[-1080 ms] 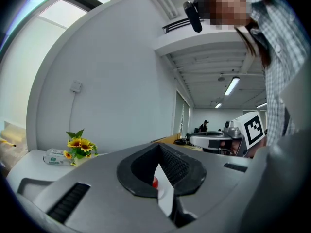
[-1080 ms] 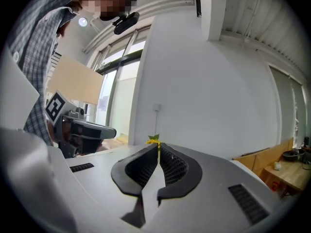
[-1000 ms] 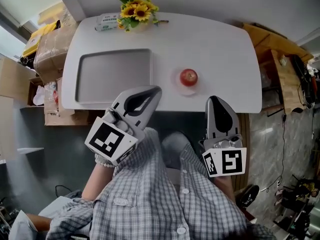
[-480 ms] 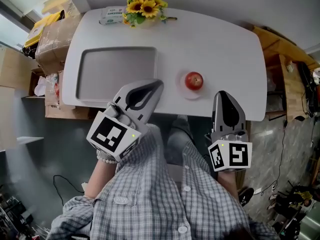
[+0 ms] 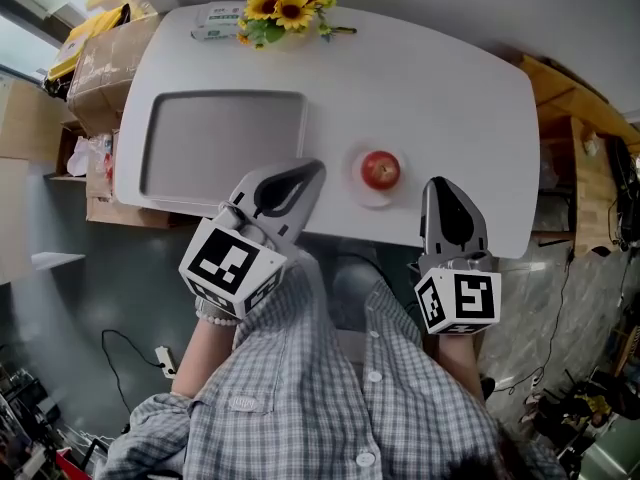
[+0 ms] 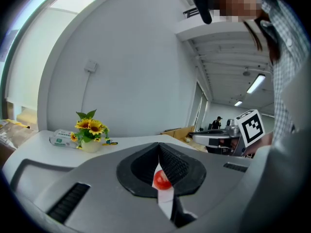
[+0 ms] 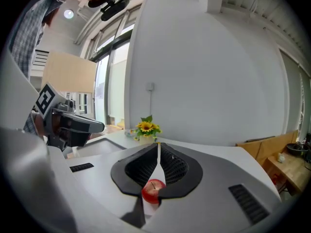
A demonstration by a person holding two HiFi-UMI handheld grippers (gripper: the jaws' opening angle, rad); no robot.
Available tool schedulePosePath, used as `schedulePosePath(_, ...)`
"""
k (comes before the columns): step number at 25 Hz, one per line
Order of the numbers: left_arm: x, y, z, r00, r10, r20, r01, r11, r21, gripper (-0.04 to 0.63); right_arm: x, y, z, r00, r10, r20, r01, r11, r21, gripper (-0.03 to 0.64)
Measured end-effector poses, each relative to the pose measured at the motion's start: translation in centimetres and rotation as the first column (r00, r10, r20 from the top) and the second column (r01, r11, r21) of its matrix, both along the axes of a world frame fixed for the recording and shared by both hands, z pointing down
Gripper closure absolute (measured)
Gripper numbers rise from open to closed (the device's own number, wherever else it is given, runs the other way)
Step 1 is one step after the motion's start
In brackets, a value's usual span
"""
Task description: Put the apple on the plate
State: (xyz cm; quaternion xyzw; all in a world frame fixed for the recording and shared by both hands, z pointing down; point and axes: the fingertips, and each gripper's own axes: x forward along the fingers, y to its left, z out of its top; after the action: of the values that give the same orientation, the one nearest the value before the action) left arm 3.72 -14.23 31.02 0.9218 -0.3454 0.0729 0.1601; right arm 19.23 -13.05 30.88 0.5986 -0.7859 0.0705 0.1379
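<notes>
A red apple (image 5: 380,169) rests on a small white plate (image 5: 372,197) near the front edge of the white table (image 5: 440,88). My left gripper (image 5: 310,168) is shut and empty, its tip over the table's front edge, left of the apple. My right gripper (image 5: 437,183) is also shut and empty, its tip at the edge just right of the plate. In the left gripper view the apple (image 6: 162,180) shows through the gap below the closed jaws of the left gripper (image 6: 159,144). The right gripper view shows the apple (image 7: 153,190) likewise beyond the right gripper (image 7: 159,143).
A large grey tray (image 5: 220,148) lies on the table's left half. A vase of sunflowers (image 5: 283,3) and a tissue pack (image 5: 215,23) stand at the far edge. Cardboard boxes (image 5: 95,68) are stacked left of the table, with wooden furniture (image 5: 570,118) to the right.
Both grippers have come forward over the table's front edge, nearer the plate. The apple has stayed on the plate, and both pairs of jaws have stayed shut.
</notes>
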Motion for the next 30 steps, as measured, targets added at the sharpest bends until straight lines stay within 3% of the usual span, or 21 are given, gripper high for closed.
schedulePosePath(12,2.4,-2.9,6.2,0.996,-0.052,0.072,0.064,0.981,-0.183,0.584,2.8,-3.0,6.3,0.997,-0.067,-0.030,0.061,0.983,-0.175,0.586)
schedulePosePath(22,3.7,-3.1,11.7,0.986,-0.035,0.164,0.089,0.940,-0.331,0.580,3.5,-3.8,12.5,0.992,-0.125,0.001,0.120,0.944,-0.308,0.584)
schedulePosePath(25,4.4,-2.8,13.2,0.983,-0.001,0.186,0.072,0.923,-0.378,0.503,4.0,-3.7,14.5,0.993,-0.119,0.015,0.116,0.924,-0.363,0.584)
schedulePosePath(30,5.2,-2.4,15.8,0.980,0.003,0.198,0.089,0.888,-0.452,0.488,5.1,-4.1,16.7,0.994,-0.105,0.035,0.110,0.907,-0.407,0.574)
